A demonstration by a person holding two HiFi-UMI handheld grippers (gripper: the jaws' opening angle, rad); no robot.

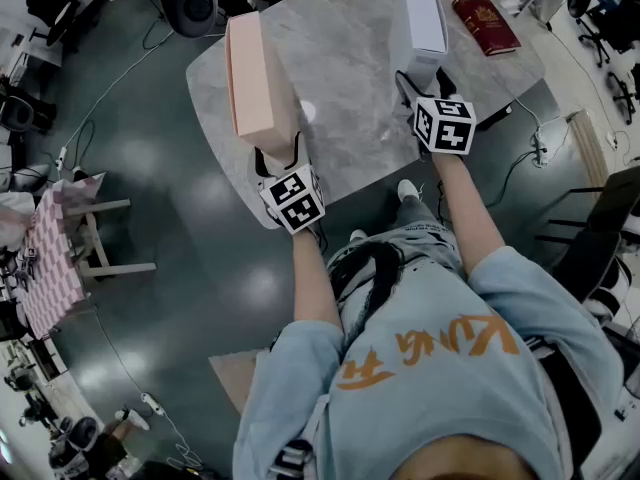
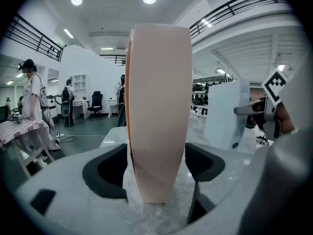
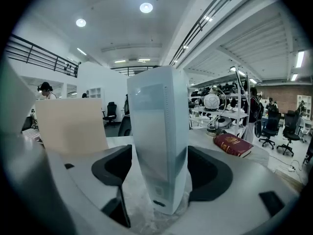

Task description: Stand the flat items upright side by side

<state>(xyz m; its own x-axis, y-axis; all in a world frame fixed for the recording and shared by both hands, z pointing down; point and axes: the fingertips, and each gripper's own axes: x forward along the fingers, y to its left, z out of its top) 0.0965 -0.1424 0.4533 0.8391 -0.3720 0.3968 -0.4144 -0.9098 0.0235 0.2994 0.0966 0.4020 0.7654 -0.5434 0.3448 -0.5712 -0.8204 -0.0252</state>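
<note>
Standing upright on marbled counter (image 1: 350,128): slim pink box (image 1: 255,68) inside left hand-held gripper (image 1: 282,163), white box (image 1: 422,8) inside right hand-held gripper (image 1: 430,83) (both spread wide).

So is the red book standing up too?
No, the red book lies flat on the table, cover facing up.

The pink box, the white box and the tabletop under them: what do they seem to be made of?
Pink box: probably matte card or paperboard; flat, dull faces, a thin orange edge line.
White box: likely smooth coated card or plastic; faint sheen, crisp corners.
Tabletop: marble-look grey slab with veining, slightly glossy; stone or laminate, can't tell.
</note>
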